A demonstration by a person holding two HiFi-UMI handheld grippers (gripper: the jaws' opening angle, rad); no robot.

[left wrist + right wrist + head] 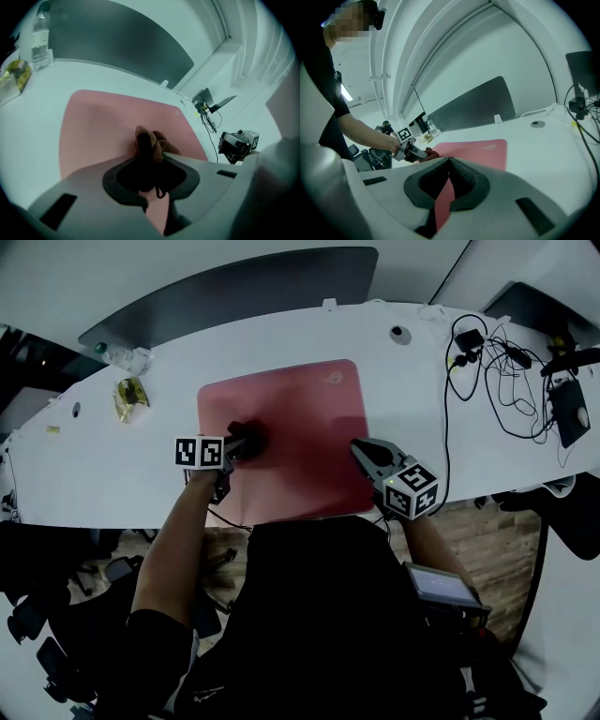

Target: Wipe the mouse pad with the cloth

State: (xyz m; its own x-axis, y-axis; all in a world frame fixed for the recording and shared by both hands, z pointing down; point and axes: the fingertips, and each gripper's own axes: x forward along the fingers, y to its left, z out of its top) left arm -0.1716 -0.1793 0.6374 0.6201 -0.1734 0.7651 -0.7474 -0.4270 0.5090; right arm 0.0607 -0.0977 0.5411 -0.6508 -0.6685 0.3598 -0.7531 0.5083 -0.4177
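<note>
A pink mouse pad (300, 409) lies on the white desk (122, 474). My left gripper (246, 442) is shut on a bunched dark brown cloth (255, 435), which presses on the pad's left-middle part. In the left gripper view the cloth (159, 140) sticks out past the jaws onto the pad (103, 122). My right gripper (358, 450) sits low over the pad's right edge with its jaws together and nothing seen between them. From the right gripper view (449, 161) the pad (483, 150) stretches ahead, with the left gripper (417, 153) and cloth (431, 153) at its far side.
A grey divider panel (244, 292) runs along the desk's back. A yellow snack packet (129, 397) and a water bottle (41, 33) lie left of the pad. Tangled black cables and chargers (497, 362) fill the right end. The desk's front edge is close to the pad.
</note>
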